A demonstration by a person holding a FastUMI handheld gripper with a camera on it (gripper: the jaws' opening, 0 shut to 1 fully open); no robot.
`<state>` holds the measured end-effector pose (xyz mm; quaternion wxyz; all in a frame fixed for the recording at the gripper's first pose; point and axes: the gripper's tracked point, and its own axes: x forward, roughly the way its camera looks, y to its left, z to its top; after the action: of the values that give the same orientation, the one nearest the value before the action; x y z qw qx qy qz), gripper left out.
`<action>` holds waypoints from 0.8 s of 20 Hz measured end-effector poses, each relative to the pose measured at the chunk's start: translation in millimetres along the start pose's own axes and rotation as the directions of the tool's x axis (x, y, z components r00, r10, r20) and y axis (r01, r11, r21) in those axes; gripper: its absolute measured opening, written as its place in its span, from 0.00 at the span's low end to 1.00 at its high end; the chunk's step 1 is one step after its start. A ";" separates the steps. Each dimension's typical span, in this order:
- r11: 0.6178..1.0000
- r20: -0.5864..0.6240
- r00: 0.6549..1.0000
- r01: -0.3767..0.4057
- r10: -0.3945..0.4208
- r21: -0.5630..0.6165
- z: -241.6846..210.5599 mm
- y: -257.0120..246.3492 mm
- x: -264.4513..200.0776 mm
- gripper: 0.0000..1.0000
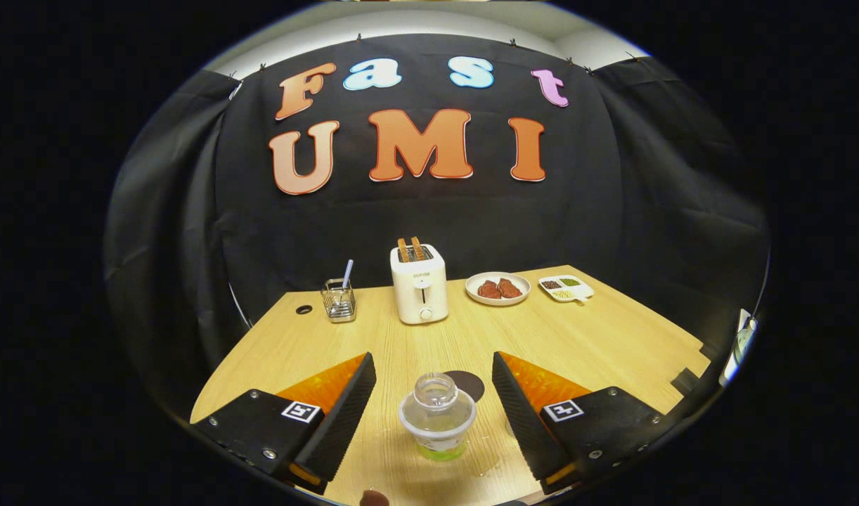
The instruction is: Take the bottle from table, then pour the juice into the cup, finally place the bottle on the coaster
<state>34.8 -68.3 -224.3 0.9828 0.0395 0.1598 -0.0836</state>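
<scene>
1. The tool (pixel 434 414) looks forward over the table (pixel 612 337), tilted down a little, with its two fingers (pixel 345 414) spread wide and pressing on nothing.
2. Between the fingers stands the bottle (pixel 437 417), upright, uncapped, clear of both pads, with open room on each side. Its body is clear plastic with a green band near the base; any label print is too small to read.
3. Just beyond the bottle's mouth, still between the fingertips, lies a dark round coaster (pixel 469 383), flat on the wood and partly hidden by the bottle.
4. A small rounded thing shows at the table's near edge below the bottle; what it is cannot be told.
5. Further ahead the wood is bare up to the back row, so there is free room forward.
6. Straight beyond the tool stands a white toaster (pixel 420 287) with two slices sticking up; a short brand word on its front is too small to make out.
7. Left of the toaster sits a wire holder (pixel 339 300) with a striped straw.
8. Right of the toaster lies a plate (pixel 498 289) with two reddish pieces, then a small divided dish (pixel 566 287) near the table's far right edge.
</scene>
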 end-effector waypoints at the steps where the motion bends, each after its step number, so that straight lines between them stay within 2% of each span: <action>1: 1.000 -0.003 1.000 -0.004 0.004 0.000 -3.2 0.3 2.8 0.99; 9: 1.000 -0.037 0.999 0.012 -0.012 0.012 -44.4 -6.7 19.2 0.99; 16: 1.000 -0.102 0.995 0.012 -0.014 -0.024 -91.9 -8.2 31.0 1.00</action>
<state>34.1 -71.4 -321.6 0.9732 0.0313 0.2112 -0.0861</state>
